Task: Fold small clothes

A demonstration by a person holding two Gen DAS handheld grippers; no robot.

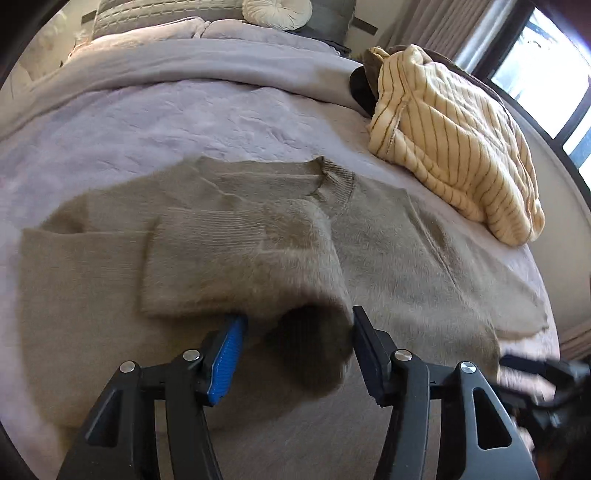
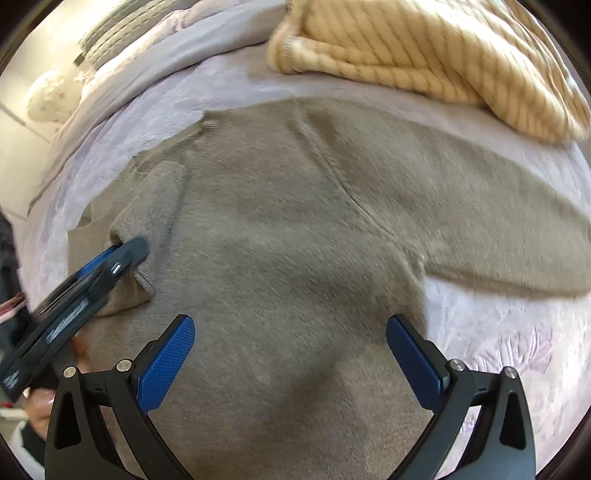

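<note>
While a taupe fuzzy sweater (image 1: 388,258) is lying spread flat on the lavender bedspread (image 1: 166,122), the left gripper (image 1: 295,325) is hovering low over its near half with a folded-over sleeve (image 1: 229,266) bunching up between its fingers. Its jaws are standing moderately apart, and the sleeve's thick fold is filling the gap between the blue ribbed pad and the black finger, though the pads are not visibly pinching it, so whether the fabric is really being gripped is something I cannot tell. That sleeve is lying across the sweater's chest, its ribbed cuff pointing toward the left and sitting just below the ribbed neckline (image 1: 332,181). Seen from the right wrist view, the right gripper (image 2: 290,328) is hanging above the sweater's body with its fingers spread wide and nothing between the blue textured pads but the flat knit beneath. The other sleeve (image 2: 498,240) is stretching out to the right across the bedspread, unfolded. Beyond the sweater's shoulder, a cream striped garment (image 1: 454,140) is sitting in a rumpled heap near the bed's far right edge, apart from the sweater. Pillows (image 1: 166,14) are resting at the head of the bed, and a window (image 1: 546,59) is letting in daylight at the far right.
</note>
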